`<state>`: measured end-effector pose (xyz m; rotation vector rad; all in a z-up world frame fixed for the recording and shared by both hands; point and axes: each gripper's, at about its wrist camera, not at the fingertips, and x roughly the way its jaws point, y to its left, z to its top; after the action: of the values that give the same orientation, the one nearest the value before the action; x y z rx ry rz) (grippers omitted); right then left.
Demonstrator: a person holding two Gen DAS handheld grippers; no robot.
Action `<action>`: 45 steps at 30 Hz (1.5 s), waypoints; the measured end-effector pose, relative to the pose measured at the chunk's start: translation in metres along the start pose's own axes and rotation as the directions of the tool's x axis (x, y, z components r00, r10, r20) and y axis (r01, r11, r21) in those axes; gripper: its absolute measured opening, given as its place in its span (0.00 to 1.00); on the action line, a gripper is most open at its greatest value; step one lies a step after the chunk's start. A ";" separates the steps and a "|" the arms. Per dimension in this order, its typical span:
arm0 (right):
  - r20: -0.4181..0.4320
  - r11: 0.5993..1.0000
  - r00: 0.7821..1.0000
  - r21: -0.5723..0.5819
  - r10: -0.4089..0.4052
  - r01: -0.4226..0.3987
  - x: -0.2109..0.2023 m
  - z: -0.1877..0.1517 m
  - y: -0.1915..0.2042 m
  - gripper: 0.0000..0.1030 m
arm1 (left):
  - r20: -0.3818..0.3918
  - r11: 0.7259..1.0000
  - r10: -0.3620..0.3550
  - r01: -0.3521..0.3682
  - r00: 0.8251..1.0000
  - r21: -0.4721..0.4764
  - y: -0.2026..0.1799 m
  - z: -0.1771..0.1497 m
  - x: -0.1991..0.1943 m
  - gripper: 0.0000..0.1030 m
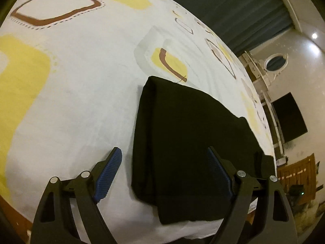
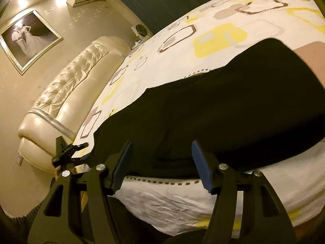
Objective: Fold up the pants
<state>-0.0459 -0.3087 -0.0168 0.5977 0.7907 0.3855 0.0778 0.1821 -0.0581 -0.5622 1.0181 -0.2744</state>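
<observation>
Black pants (image 1: pixel 186 142) lie folded into a compact pile on the patterned bed sheet (image 1: pixel 81 81), near the bed's front edge. My left gripper (image 1: pixel 164 162) is open and empty, its blue-padded fingers (image 1: pixel 109 174) straddling the pile's near left part, just above it. In the right wrist view the same pants (image 2: pixel 223 111) spread across the sheet (image 2: pixel 203 40). My right gripper (image 2: pixel 161 160) is open and empty at the pile's near edge. The left gripper (image 2: pixel 67 152) shows at the pile's left end.
A cream tufted headboard (image 2: pixel 71 93) bounds the bed on the left of the right wrist view. A framed photo (image 2: pixel 28 38) hangs on the wall. Dark curtains (image 1: pixel 233 10) and a wall TV (image 1: pixel 288 118) lie beyond the bed. The sheet drops off at the front edge (image 2: pixel 182 203).
</observation>
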 end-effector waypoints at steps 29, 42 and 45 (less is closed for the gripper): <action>-0.018 1.000 1.000 0.019 0.023 -0.022 0.002 -0.009 0.006 0.60 | -0.035 0.994 -0.105 0.104 0.994 -0.024 -0.056 0.021 0.002 0.13; 0.021 0.999 1.000 0.032 0.011 -0.012 -0.009 -0.002 0.006 0.60 | -0.015 0.977 -0.124 0.125 0.992 0.174 -0.176 0.031 -0.031 0.13; 0.028 0.999 1.000 0.039 0.014 -0.015 -0.011 -0.001 0.005 0.60 | -0.028 0.967 -0.124 0.128 0.992 0.222 -0.210 0.032 -0.031 0.13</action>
<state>-0.0540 -0.3104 -0.0077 0.6451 0.7693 0.3752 0.0982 0.0335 0.0949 -0.4209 0.9510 -0.5001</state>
